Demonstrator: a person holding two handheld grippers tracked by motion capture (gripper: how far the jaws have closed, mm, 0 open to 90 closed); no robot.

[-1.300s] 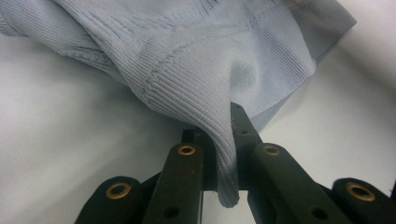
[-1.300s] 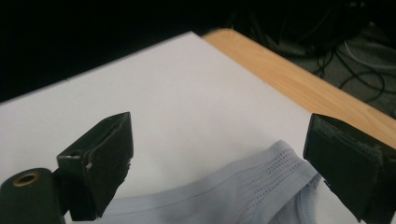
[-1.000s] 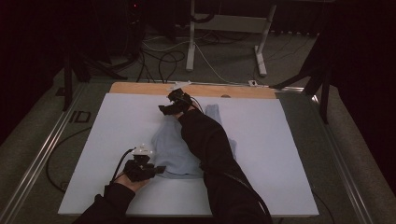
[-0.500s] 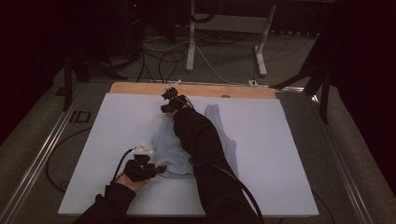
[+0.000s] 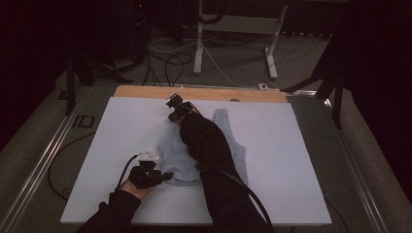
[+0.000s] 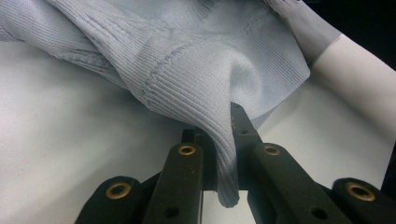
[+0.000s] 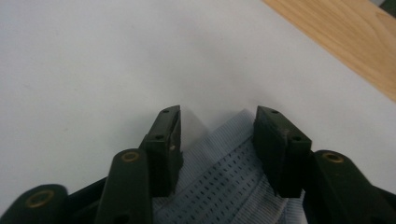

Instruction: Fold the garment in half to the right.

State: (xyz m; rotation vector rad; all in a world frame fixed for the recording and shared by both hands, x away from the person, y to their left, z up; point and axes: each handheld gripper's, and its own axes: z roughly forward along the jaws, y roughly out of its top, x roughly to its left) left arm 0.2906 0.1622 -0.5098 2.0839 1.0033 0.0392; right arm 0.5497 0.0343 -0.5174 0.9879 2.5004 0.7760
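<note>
A pale blue sleeveless knit top point(image 5: 234, 141) lies flat on the white sheet point(image 5: 301, 160), partly hidden by my right forearm. My left gripper point(image 5: 163, 175) sits at the top's near left corner. In the left gripper view this gripper point(image 6: 223, 140) is shut on a pinched fold of the ribbed hem point(image 6: 187, 88). My right gripper point(image 5: 176, 109) reaches to the far end of the top. In the right gripper view its jaws point(image 7: 217, 114) have just been closing and stand apart, with the end of a mesh strap point(image 7: 224, 172) between them, not pressed.
A wooden strip point(image 5: 145, 91) runs along the table's far edge, just beyond my right gripper. Metal rails point(image 5: 43, 160) border the table at left and right. Stand legs point(image 5: 198, 43) and cables lie on the dark floor behind.
My right gripper has come down toward the sheet at the top's far strap and edged slightly left. My left gripper has kept still on the hem.
</note>
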